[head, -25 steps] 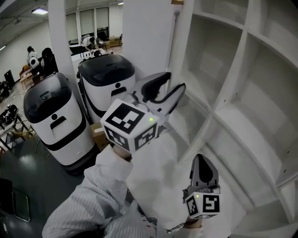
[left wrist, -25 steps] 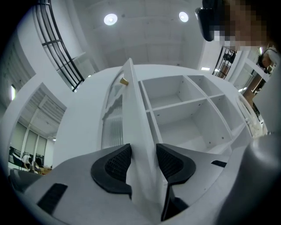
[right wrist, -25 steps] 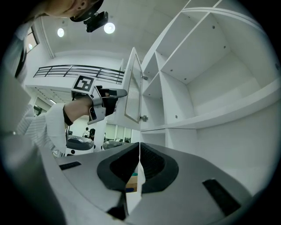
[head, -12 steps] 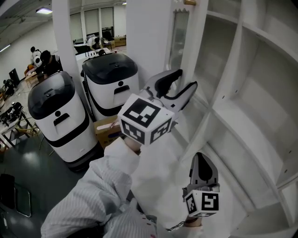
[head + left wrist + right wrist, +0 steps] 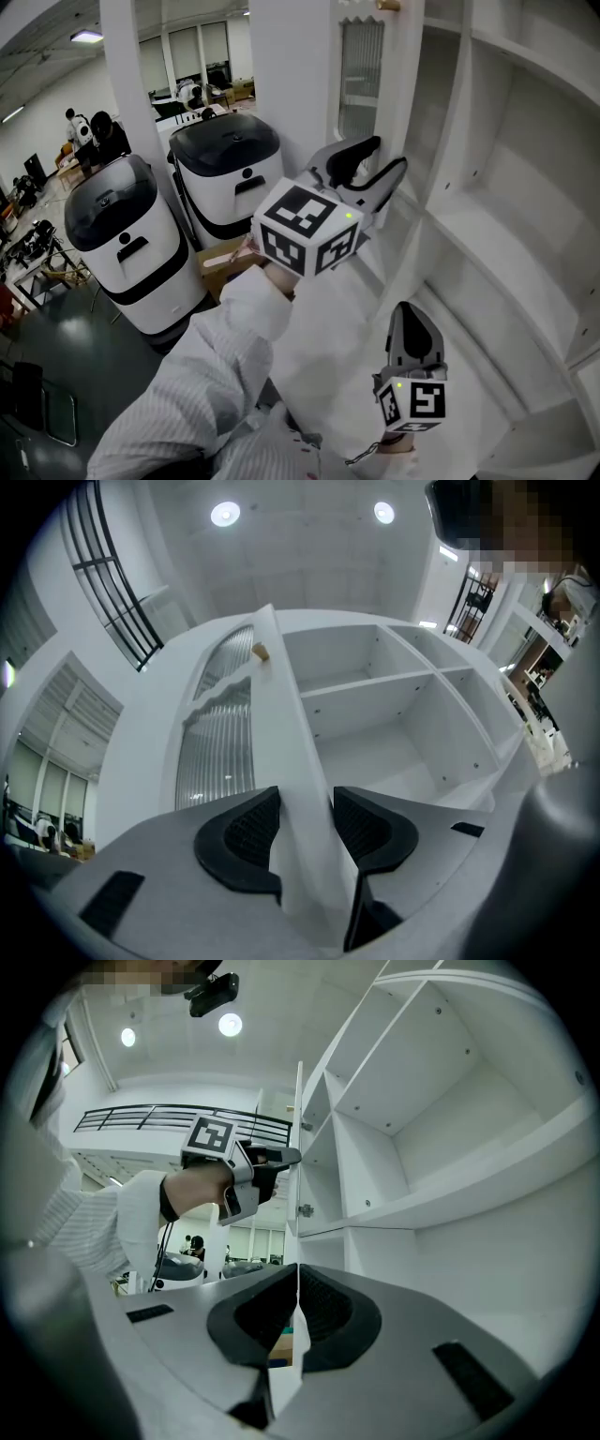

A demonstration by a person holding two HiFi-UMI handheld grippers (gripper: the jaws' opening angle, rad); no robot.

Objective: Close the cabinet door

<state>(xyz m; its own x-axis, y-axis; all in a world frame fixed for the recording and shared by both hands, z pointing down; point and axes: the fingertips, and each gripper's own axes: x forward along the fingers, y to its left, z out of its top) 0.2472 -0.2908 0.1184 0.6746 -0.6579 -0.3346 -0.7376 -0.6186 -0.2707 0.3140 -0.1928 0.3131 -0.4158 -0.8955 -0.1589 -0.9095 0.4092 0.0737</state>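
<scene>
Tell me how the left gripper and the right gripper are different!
The left gripper is held up high at the cabinet door; the right gripper hangs lower, beside the shelves. The left gripper's jaws straddle the door's edge, pads seemingly touching it, and have just been closing; the right gripper's jaws are together, with nothing between them. Both carry a marker cube.

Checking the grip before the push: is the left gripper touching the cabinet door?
Touching. The left gripper view shows the left gripper, jaws just closed further, with both pads on the cabinet door edge, no gap.
</scene>
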